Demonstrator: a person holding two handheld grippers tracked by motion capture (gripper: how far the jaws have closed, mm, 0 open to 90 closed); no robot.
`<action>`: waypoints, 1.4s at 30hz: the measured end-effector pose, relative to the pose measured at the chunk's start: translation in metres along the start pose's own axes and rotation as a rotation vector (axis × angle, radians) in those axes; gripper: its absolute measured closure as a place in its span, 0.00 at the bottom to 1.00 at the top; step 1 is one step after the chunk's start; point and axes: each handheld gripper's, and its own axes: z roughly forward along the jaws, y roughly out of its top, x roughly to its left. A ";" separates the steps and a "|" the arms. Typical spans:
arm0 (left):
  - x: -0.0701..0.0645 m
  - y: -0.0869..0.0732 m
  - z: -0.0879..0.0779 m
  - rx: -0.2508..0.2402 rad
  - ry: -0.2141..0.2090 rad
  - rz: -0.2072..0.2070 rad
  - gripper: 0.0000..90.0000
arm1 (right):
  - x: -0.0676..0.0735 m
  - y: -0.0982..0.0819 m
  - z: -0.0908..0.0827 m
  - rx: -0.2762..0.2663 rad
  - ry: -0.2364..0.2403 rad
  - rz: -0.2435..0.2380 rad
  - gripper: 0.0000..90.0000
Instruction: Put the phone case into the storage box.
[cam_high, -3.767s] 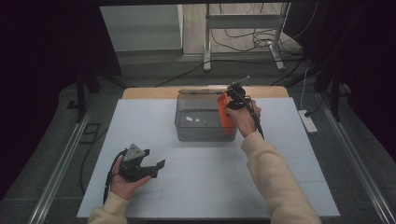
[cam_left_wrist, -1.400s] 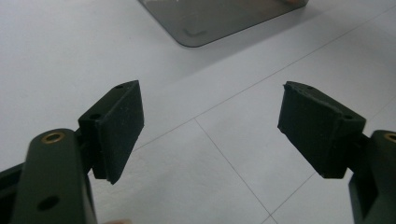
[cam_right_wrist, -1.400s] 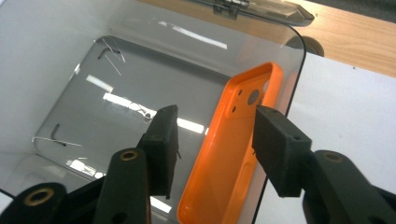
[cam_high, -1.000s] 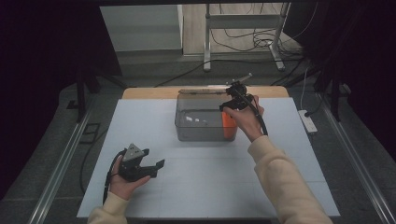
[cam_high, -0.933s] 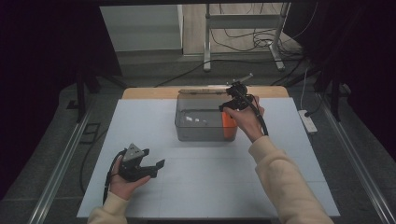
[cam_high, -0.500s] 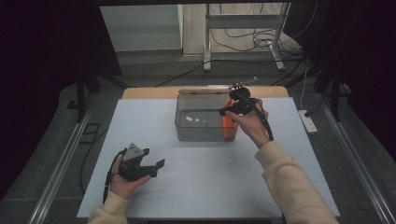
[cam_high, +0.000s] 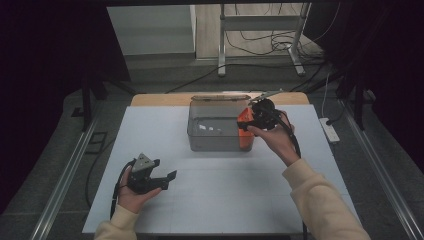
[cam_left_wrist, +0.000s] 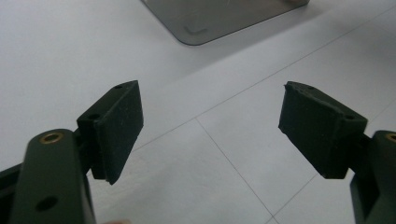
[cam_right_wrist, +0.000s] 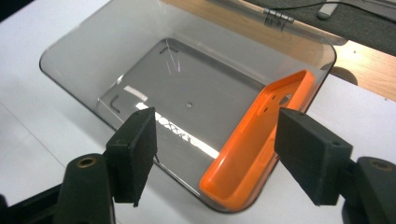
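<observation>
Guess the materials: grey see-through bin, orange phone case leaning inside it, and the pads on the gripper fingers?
Grey see-through rectangular bin: likely smoke-tinted clear plastic, glossy; light glints on its floor and the table shows through. Orange phone case: probably soft silicone or matte plastic, with an even, dull sheen and rounded moulded edges. Finger pads: matte black, looks like rubber or foam; can't tell which.

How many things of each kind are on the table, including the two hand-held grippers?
Clear grey plastic bin: 1
Orange phone case, leaning inside the bin: 1
Grippers: 2, left gripper and right gripper, both open
Total: 4
</observation>
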 end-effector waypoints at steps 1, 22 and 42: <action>0.000 -0.001 -0.001 0.000 0.001 0.000 0.24 | 0.000 -0.002 -0.001 -0.001 0.003 -0.004 0.32; -0.001 0.000 0.001 -0.002 -0.023 -0.005 0.23 | -0.009 -0.051 -0.028 -0.071 0.065 -0.029 0.28; -0.002 0.000 0.002 0.002 -0.019 0.002 0.23 | -0.001 -0.127 -0.055 -0.189 0.128 -0.064 0.28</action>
